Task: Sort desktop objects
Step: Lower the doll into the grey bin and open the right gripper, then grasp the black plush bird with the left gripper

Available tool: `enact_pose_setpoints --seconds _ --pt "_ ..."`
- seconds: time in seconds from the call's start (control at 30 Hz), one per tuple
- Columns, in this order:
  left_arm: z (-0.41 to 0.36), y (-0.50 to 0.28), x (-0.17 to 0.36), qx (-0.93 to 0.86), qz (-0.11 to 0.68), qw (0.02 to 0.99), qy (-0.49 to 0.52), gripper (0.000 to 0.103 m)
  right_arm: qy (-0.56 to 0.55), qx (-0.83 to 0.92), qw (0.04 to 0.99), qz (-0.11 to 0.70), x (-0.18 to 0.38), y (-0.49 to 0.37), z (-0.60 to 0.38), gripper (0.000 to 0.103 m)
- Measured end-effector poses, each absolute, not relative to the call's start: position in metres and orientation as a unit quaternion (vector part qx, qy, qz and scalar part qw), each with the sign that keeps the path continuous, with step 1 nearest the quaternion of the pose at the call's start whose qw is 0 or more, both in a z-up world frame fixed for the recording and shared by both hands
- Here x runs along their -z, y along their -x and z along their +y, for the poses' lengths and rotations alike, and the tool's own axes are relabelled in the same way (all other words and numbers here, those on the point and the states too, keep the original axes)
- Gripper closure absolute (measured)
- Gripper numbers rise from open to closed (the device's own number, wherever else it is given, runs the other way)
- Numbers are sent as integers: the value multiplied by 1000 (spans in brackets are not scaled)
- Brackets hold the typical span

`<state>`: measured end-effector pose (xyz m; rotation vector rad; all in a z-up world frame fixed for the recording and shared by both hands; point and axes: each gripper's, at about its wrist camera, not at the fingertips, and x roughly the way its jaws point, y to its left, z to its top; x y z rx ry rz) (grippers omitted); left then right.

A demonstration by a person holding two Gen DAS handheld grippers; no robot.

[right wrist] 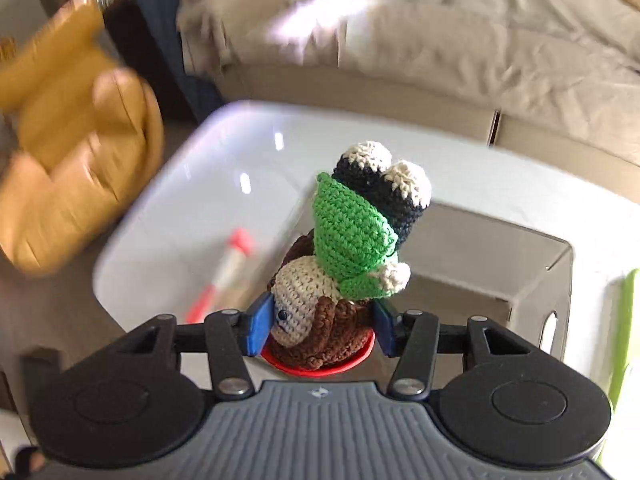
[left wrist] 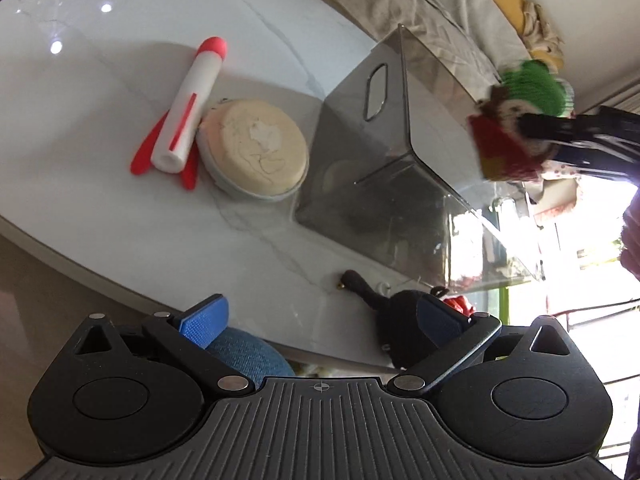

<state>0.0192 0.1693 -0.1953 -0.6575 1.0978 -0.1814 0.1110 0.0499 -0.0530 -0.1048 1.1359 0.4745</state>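
My right gripper is shut on a crocheted doll with a green body, brown hair and a red hat, held in the air above the clear grey bin. The left wrist view shows the same doll blurred beside the bin's open top. My left gripper hangs open over the table's near edge with nothing between its fingers. A red and white toy rocket and a round cream compact lie on the white table. A black plush toy lies just past my left gripper's right finger.
A blue round object sits below the table edge under my left finger. A beige sofa runs behind the table and a mustard armchair stands at its left. A bright window is to the right.
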Motion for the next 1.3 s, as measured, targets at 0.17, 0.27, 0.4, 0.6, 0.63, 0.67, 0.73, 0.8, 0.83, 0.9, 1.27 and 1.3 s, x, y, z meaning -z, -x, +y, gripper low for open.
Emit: enact_pose_setpoints --seconds 0.17,0.27,0.4,0.6,0.63,0.67,0.73,0.8,0.83,0.9,1.27,1.3 --pt "197 -19 192 44 508 802 312 0 98 -245 739 620 146 -162 91 49" --pt "211 -23 195 22 507 801 316 0 87 -250 714 648 180 -174 103 49" --pt "215 -32 206 11 520 790 325 0 53 -259 709 654 200 -177 101 49" --pt "190 -44 206 47 537 782 313 0 7 -251 708 660 202 -168 76 44" --pt "181 -46 205 57 541 781 306 0 3 -250 715 653 195 -164 68 45" --pt "171 -48 203 70 546 779 300 0 -3 -250 722 645 187 -161 60 45" --pt "148 -52 201 101 556 771 294 0 -26 -252 743 620 160 -148 37 44" --pt "123 -56 200 130 564 762 289 0 -57 -260 770 581 125 -127 10 44" --pt "110 -59 201 137 569 758 290 0 -72 -265 789 550 105 -110 -8 42" --pt "85 -63 205 146 579 749 288 0 -91 -269 834 472 65 -64 -43 33" --pt "-21 -80 242 75 635 739 214 0 -202 -220 901 314 39 45 -164 7" --pt "-24 -80 244 61 632 743 211 0 -213 -215 902 307 41 51 -172 7"
